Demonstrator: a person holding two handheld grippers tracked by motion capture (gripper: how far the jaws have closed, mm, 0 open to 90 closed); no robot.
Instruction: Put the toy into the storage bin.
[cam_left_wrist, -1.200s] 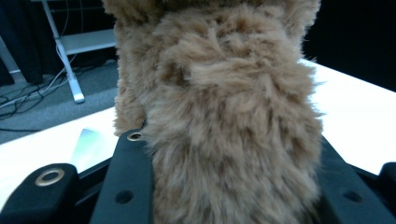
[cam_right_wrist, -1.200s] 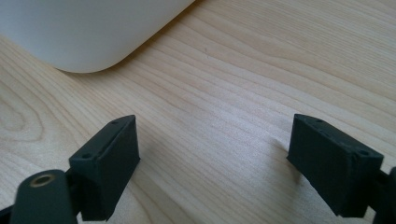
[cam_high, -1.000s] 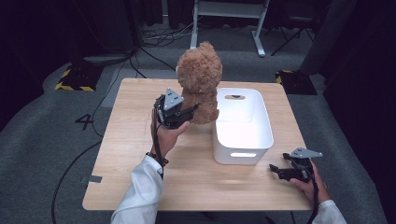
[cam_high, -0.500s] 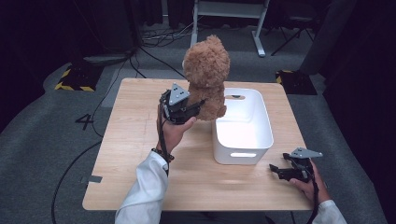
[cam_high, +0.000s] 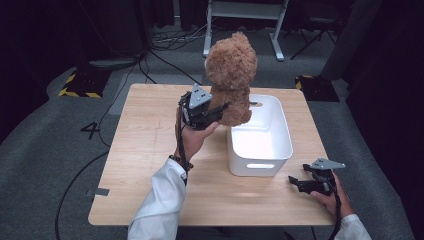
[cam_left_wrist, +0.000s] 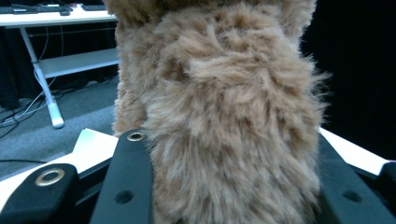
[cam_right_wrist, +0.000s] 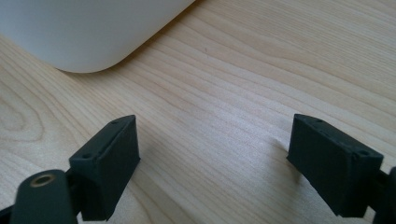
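Note:
A brown plush teddy bear (cam_high: 231, 75) hangs upright in the air over the left rim of a white plastic bin (cam_high: 272, 152). My left gripper (cam_high: 220, 111) is shut on its lower body from the left. In the left gripper view the bear's fur (cam_left_wrist: 233, 116) is squeezed between the two black jaws. My right gripper (cam_high: 296, 182) rests low at the table's front right corner, beside the bin. Its jaws stand wide open over bare wood, my right gripper (cam_right_wrist: 215, 154) holding nothing, with the bin's rounded corner (cam_right_wrist: 84, 32) just ahead.
The wooden table (cam_high: 150, 150) has free room on its left half and along the front edge. The bin looks empty inside. Beyond the table are grey carpet, loose cables (cam_high: 165, 50), a white desk frame (cam_high: 240, 20) and a yellow-black striped base (cam_high: 80, 85).
My left gripper has lifted the bear and carried it right, toward the bin. The right gripper has stayed where it was.

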